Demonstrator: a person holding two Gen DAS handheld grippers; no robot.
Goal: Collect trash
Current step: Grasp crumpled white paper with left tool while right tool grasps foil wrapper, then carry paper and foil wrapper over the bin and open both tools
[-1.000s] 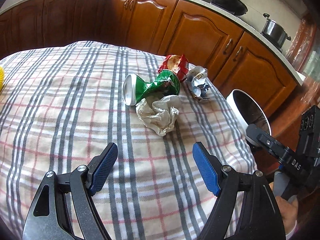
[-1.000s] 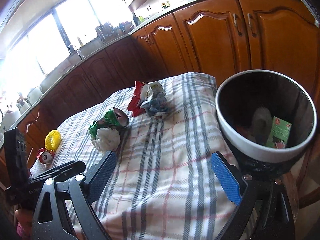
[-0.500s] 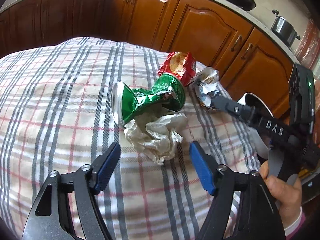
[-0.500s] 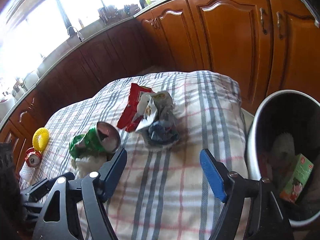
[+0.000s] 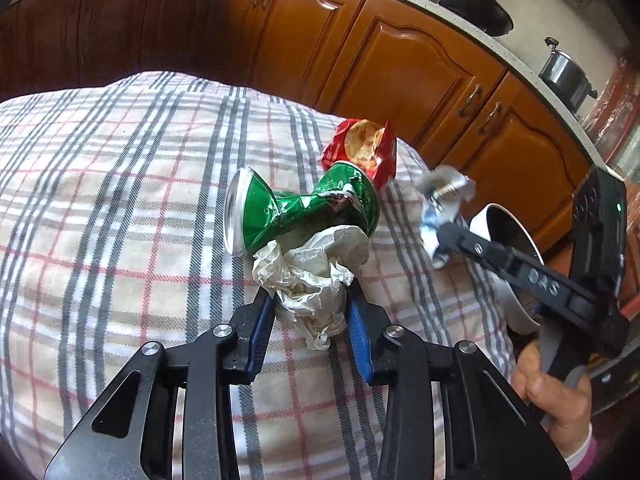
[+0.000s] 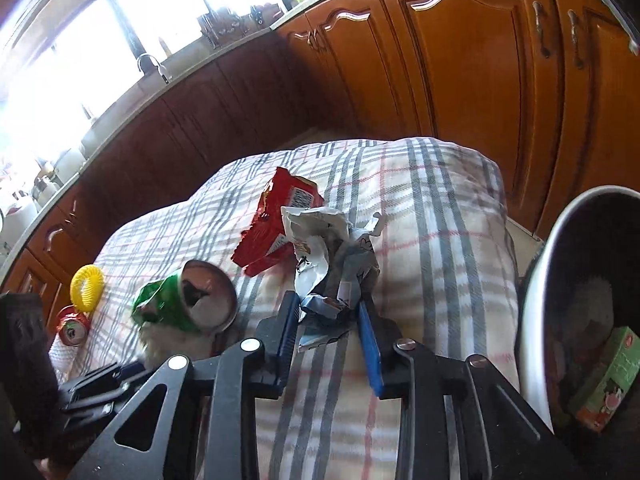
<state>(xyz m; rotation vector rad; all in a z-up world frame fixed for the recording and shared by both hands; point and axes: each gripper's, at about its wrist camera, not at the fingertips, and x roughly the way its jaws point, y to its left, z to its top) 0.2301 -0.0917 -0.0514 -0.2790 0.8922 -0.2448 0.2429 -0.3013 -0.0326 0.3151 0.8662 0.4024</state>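
On the plaid-covered table (image 5: 100, 208) lies a crushed green can (image 5: 296, 208), a red snack wrapper (image 5: 362, 148) behind it and a crumpled white paper ball (image 5: 316, 276) in front. My left gripper (image 5: 312, 304) is shut on the paper ball. My right gripper (image 6: 330, 312) is shut on a crumpled silver-blue wrapper (image 6: 332, 264), which also shows in the left wrist view (image 5: 442, 216). The red wrapper (image 6: 280, 220) and green can (image 6: 188, 300) show in the right wrist view. The trash bin (image 6: 538, 292) stands at the table's right end.
A yellow ring (image 6: 87, 282) and a red can (image 6: 72, 326) on a white cloth lie at the table's far left. Wooden cabinets (image 5: 400, 64) run behind the table. A pan (image 5: 472, 4) and a pot (image 5: 566, 74) sit on the counter. The bin holds a green carton (image 6: 608, 380).
Both grippers moved forward and closed: the left on the white paper ball, the right on the silver-blue wrapper. Both were open and empty before.
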